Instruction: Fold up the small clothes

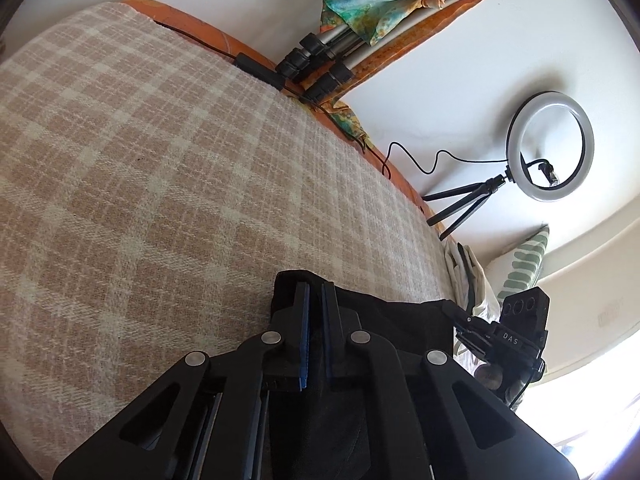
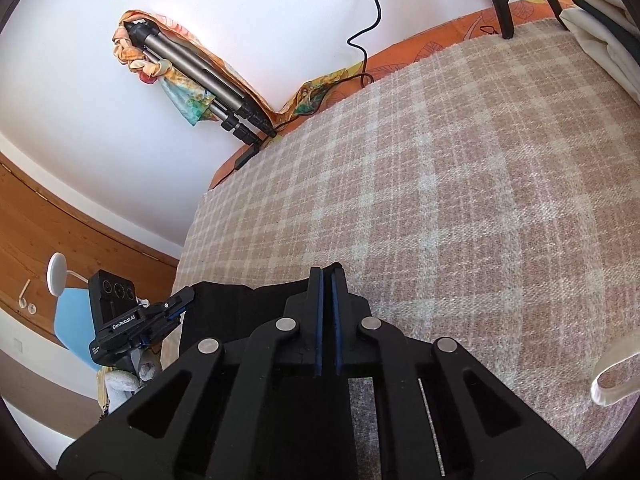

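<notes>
From the left wrist camera, the left tongs (image 1: 316, 292) are nearly closed, their blue-lined fingers pinched on one edge of a black garment (image 1: 400, 320) that hangs low over a bed covered by a beige checked blanket (image 1: 160, 160). The cloth runs off to the right, where the right tongs (image 1: 460, 314) grip its other end. Beyond the bed, against a white wall, stand a ring light (image 1: 550, 146) on a small tripod, a folded tripod (image 1: 328, 56) wrapped in a colourful scarf, and a green-patterned pillow (image 1: 520, 264). From the right wrist camera, the right tongs (image 2: 329, 276) are likewise almost shut on the garment's (image 2: 240, 300) top edge, with dark cloth showing between and beneath the fingers. The fabric stretches left to the left tongs (image 2: 188, 294), which clamp the far corner. The checked blanket (image 2: 440, 160) fills the view ahead; a pale cloth strap (image 2: 612, 380) lies at its right edge. The step appears to be laying the garment flat before folding. To do it well, both grips should probably hold level and keep the edge gently taut, then lower together so the cloth settles without creases, well onto the open blanket and away from the strap and tripod legs.
</notes>
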`<state>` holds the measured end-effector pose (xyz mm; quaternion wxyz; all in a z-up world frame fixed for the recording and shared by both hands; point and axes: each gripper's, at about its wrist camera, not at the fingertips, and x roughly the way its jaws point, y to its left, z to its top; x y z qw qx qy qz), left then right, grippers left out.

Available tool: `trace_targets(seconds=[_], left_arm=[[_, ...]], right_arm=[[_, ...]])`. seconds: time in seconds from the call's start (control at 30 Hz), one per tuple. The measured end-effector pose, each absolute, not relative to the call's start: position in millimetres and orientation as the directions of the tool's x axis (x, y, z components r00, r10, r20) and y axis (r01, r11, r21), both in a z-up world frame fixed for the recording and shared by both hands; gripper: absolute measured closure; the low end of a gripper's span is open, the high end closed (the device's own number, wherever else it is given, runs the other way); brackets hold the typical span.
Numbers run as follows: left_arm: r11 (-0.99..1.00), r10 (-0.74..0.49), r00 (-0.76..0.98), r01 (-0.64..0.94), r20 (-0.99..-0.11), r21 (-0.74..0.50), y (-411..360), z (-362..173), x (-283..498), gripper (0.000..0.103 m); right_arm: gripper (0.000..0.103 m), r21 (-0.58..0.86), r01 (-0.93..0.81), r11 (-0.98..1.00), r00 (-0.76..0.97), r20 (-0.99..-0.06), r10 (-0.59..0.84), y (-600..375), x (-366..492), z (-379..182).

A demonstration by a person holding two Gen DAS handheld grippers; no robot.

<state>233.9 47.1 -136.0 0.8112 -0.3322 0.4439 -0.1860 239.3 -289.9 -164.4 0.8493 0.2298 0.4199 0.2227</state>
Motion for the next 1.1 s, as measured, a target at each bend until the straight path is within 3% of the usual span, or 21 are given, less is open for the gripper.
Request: trace_targets(seconds=[0.2,0.33,0.47,0.53,0.63,0.67,0.7,0.77,0.9,1.1], left_arm=[[0.736,-0.554,0.553,-0.025,-0.622,-0.677,53.6,-141.6,234.2,0.101],[0.68,-0.579,0.578,-0.045,-0.575,-0.731,62.7,-136.7,233.7,0.097],[0.656,-0.605,0.549,-0.067,-0.577,-0.752,61.2,-141.3,237.3,0.064],[0.65,-0.62,0.52,-0.079,-0.588,-0.756,55.9,-149.1,240.0,0.064],[0.633,-0.647,0.508,-0.059,-0.569,-0.772,46.3,-154.1,241.5,0.069],[0.642,-0.651,0.502,-0.036,-0.57,-0.765,41.5,-152.6,242.8,0.086],[0.658,-0.649,0.496,-0.015,-0.578,-0.753,36.5,-150.4,244.1,0.103],[0.681,-0.633,0.514,0.014,-0.579,-0.732,32.0,-143.2,243.1,0.103],[0.768,-0.523,0.574,-0.004,-0.631,-0.64,38.0,-133.7,245.3,0.101],[0.753,-0.463,0.588,-0.135,-0.664,-0.644,62.7,-142.1,245.5,0.102]], right_arm=[[0.1,0.559,-0.102,0.823,0.552,-0.657,0.514,-298.2,247.0,-177.9],[0.098,0.619,-0.116,0.777,0.531,-0.623,0.575,-302.1,248.9,-177.1],[0.066,0.633,-0.095,0.768,0.55,-0.609,0.571,-313.5,248.3,-177.8],[0.066,0.649,-0.106,0.754,0.533,-0.603,0.594,-311.3,249.5,-180.2],[0.066,0.623,-0.137,0.77,0.517,-0.618,0.592,-297.5,249.0,-180.6],[0.067,0.619,-0.152,0.771,0.513,-0.617,0.596,-292.6,248.0,-180.2],[0.077,0.61,-0.166,0.775,0.513,-0.618,0.596,-287.5,246.7,-179.1],[0.096,0.582,-0.196,0.789,0.503,-0.631,0.591,-276.9,244.9,-176.0],[0.099,0.499,-0.156,0.852,0.574,-0.656,0.49,-277.1,241.5,-168.3],[0.098,0.517,-0.085,0.852,0.606,-0.651,0.456,-298.0,241.6,-161.1]])
